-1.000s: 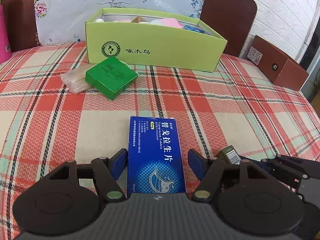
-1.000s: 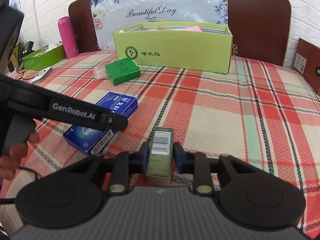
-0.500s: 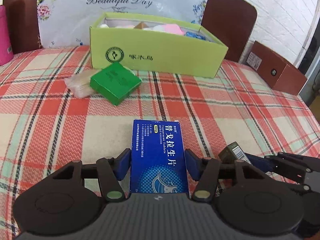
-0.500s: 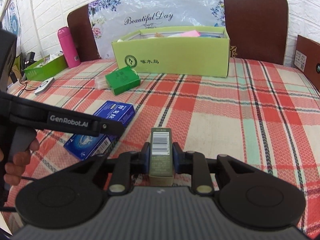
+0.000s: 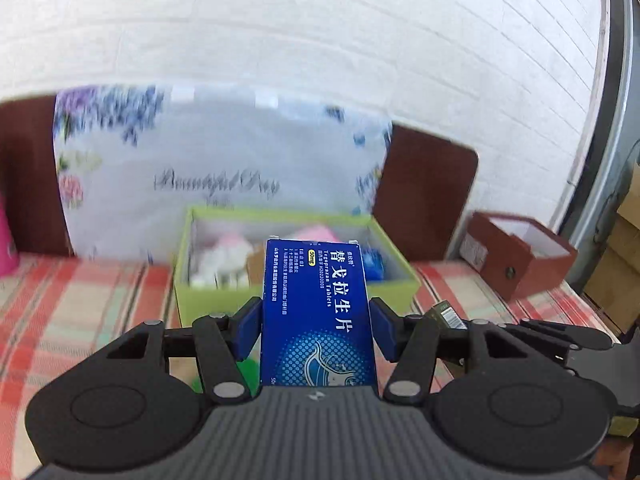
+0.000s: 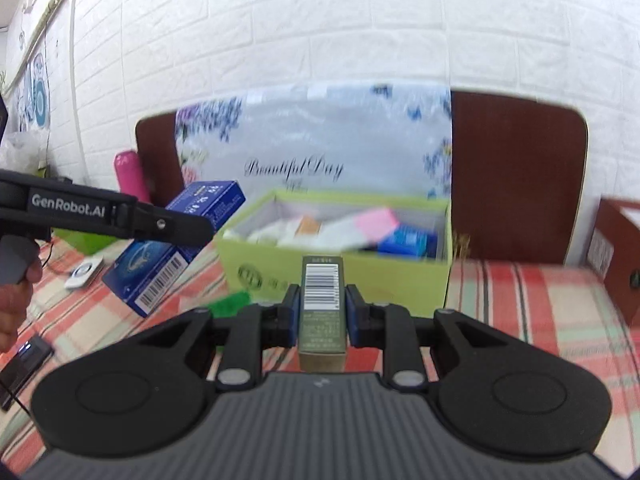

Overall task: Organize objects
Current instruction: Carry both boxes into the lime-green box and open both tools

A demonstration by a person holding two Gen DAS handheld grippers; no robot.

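My left gripper point(image 5: 316, 324) is shut on a blue tablet box point(image 5: 318, 312) and holds it in the air in front of the open light-green box point(image 5: 208, 300). The blue box also shows in the right wrist view point(image 6: 176, 252), tilted, left of the green box point(image 6: 360, 280). My right gripper point(image 6: 323, 312) is shut on a small olive-green box with a barcode point(image 6: 323, 304), lifted and facing the green box. The green box holds several pink, white and blue items.
A green packet point(image 6: 230, 303) lies on the checked cloth point(image 6: 540, 304) before the green box. A brown box point(image 5: 520, 258) stands at the right. A pink bottle point(image 6: 130, 178), a white device point(image 6: 85, 274) and a phone point(image 6: 24, 356) are at the left.
Both grippers have risen off the cloth with their boxes and moved toward the green box. The left gripper closed on the blue tablet box and lifted it.
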